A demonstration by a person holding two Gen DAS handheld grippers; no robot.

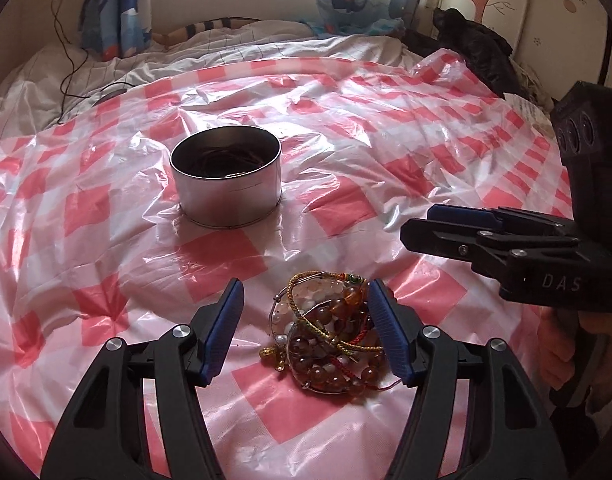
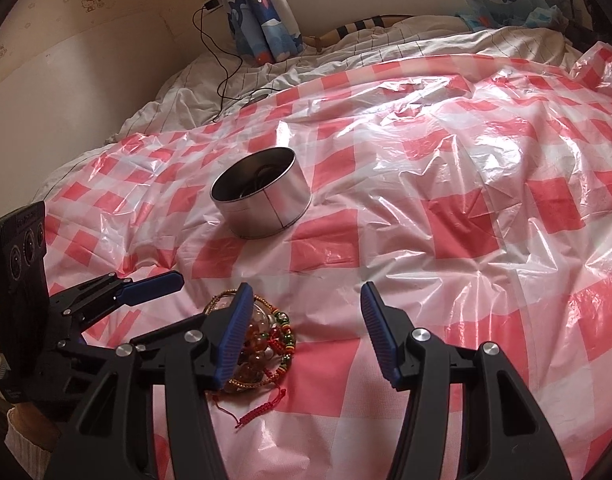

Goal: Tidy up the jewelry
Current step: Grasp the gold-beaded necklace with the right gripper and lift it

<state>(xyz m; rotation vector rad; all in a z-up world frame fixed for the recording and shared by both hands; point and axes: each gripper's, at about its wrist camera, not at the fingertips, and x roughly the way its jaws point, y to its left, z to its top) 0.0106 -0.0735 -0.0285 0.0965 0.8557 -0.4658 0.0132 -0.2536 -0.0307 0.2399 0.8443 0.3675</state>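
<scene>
Jewelry pile between the spread left claw, tin waiting behind

Jewelry pile [image 1: 325, 332] lies on a pink-and-white checked plastic sheet [image 1: 345, 128] spread over a bed: amber and brown bead bracelets, a thin wire bangle, gold and red cords, all tangled together. The left claw [image 1: 306, 328] hangs over it with its blue pads apart. The heap sits in the gap toward the right-hand pad, which looks to be at its edge; whether it touches cannot be told. The left-hand pad is clear of the beads.

The right claw [image 2: 306, 328] is also spread, with nothing between its pads but bare sheet. From its own camera the pile [image 2: 262, 340] sits just left of it, partly hidden behind its left pad, and a red cord [image 2: 262, 410] trails out toward the camera. From the left wrist view this claw [image 1: 425, 224] comes in from the right, beside the pile and apart from it.

Farther back on the sheet stands a round metal tin [image 1: 226, 182], upright and lidless, with thin dark rings inside, well apart from the pile. A black cable [image 2: 222, 64] runs down the wall onto the bedding.
</scene>
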